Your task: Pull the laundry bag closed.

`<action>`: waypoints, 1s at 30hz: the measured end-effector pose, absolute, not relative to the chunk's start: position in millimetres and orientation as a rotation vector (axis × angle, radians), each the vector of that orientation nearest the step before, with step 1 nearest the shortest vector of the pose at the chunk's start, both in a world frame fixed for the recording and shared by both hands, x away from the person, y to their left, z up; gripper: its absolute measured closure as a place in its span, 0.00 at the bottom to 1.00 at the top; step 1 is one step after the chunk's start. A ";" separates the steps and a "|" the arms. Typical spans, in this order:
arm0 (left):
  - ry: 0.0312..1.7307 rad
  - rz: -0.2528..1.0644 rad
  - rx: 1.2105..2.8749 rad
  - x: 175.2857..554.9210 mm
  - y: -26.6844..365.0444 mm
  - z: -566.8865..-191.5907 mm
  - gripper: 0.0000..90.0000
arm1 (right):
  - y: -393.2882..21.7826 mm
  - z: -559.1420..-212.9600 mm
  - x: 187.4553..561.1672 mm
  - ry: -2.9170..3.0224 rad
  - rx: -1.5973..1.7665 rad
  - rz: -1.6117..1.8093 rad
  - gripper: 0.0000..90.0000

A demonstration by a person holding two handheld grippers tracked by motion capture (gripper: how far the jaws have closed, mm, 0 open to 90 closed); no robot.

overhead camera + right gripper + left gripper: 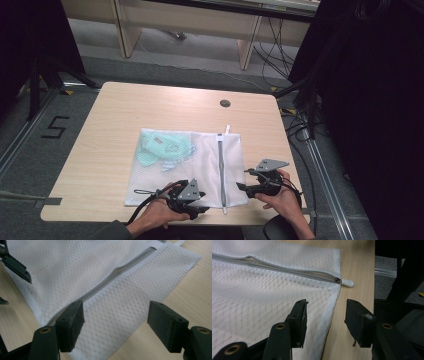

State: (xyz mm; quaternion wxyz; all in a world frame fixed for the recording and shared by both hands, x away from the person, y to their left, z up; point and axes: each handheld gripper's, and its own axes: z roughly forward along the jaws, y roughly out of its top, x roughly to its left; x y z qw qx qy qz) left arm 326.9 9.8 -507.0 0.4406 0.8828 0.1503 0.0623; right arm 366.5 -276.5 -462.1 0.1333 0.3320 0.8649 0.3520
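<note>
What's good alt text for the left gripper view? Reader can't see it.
The left gripper hangs with its two black jaws open astride the near edge of a white mesh laundry bag lying on a light wooden table. Beyond the jaws, the bag's grey zipper ends at a white pull tab at the bag's edge.

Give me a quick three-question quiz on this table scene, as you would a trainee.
1. True or false: the zipper on the white mesh laundry bag is fully open.
2. What colour are the items inside the bag?
3. Which tool straddles the bag's near edge: A, the left tool, or B, the right tool?

Key: 1. False, it looks closed, its pull at the near edge. 2. Pale green. 3. A.
</note>
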 end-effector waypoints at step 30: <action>0.340 0.139 2.268 346.3 -22.0 -515.4 0.86 | -274.6 -462.0 368.3 2.520 0.964 1.017 0.34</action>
